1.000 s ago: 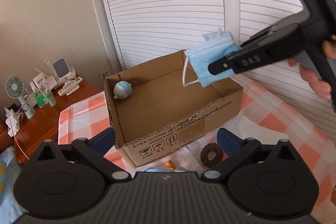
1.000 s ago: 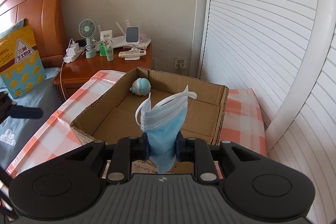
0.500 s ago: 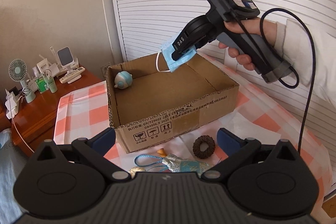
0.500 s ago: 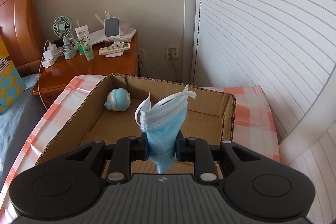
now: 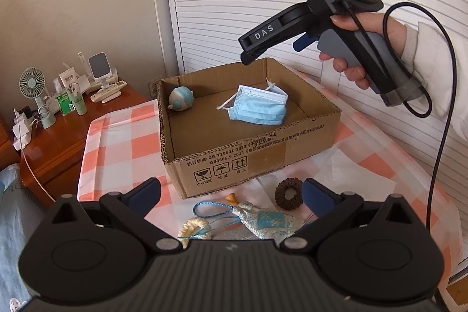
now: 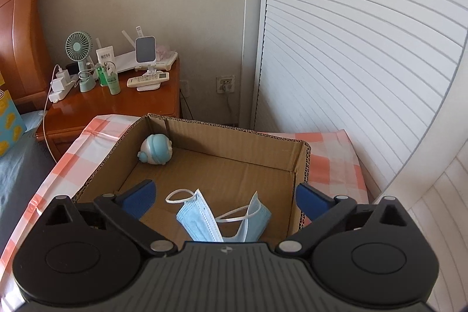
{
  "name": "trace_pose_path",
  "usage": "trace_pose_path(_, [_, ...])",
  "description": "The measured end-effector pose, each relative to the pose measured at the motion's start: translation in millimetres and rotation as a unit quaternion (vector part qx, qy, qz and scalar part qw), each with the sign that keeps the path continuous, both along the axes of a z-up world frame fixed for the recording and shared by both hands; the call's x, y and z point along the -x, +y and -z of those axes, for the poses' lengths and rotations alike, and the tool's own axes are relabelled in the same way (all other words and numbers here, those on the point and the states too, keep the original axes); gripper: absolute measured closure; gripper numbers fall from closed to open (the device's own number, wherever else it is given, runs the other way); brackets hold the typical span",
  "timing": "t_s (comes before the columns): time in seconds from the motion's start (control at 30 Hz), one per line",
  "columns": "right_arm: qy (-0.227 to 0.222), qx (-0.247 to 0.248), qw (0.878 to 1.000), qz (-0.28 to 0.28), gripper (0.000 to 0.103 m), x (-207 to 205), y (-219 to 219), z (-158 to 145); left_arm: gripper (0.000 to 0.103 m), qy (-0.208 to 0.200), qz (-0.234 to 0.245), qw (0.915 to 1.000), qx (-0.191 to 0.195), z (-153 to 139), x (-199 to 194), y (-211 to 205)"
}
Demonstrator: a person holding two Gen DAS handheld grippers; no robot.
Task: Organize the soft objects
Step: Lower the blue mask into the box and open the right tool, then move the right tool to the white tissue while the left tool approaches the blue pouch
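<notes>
Jaws of the right gripper (image 6: 223, 199) are opening wide with nothing between them: the pleated blue face mask (image 5: 257, 108) they pinched a moment ago now lies inside the brown cardboard box (image 5: 292, 142), near a round pale-blue plush toy (image 5: 180, 98). That item looks sorted. With jaws apart and empty, the left gripper (image 5: 231, 195) hovers over a brown knitted scrunchie (image 5: 288, 194) and a patterned drawstring pouch (image 5: 267, 222), likely next.
</notes>
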State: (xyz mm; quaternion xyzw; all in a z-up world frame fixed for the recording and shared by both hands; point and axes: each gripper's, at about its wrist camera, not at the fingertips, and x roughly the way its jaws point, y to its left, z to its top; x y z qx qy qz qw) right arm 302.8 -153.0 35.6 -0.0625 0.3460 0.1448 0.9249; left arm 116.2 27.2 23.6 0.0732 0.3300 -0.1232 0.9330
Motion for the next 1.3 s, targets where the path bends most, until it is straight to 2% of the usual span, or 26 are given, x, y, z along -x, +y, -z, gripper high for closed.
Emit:
trace_pose_path(0.27, [0.003, -0.020, 1.000, 0.004, 0.000, 46.1, -17.0, -1.0, 0.001, 0.000, 0.000, 0.9999, -0.013, -2.2, 18.6, -0.4])
trace_pose_path(0.5, [0.012, -0.023, 1.000, -0.003, 0.000, 97.5, -32.9, 16.8, 0.001, 0.017, 0.002, 0.9996, -0.024, 8.3, 31.9, 0.0])
trace_pose_path(0.7, [0.022, -0.036, 0.999, 0.004, 0.000, 138.5, -43.6, 38.2, 0.001, 0.027, 0.008, 0.9994, -0.018, 16.3, 41.4, -2.1])
trace_pose_path(1.0, [0.027, 0.013, 1.000, 0.000, 0.000, 186.0, -33.7, 80.5, 0.001, 0.051, 0.008, 0.9986, -0.016, 32.9, 42.3, -7.8])
trace_pose_path(1.17, [0.033, 0.064, 0.997, -0.004, 0.000, 191.0, -23.0, 103.9, 0.001, 0.059, 0.010, 0.9981, -0.017, 37.5, 41.0, -12.7])
trace_pose_path(1.3, [0.034, 0.064, 0.997, 0.015, 0.000, 189.4, -33.1, 106.0, 0.001, 0.060, 0.013, 0.9980, -0.016, 38.5, 41.1, -14.4])
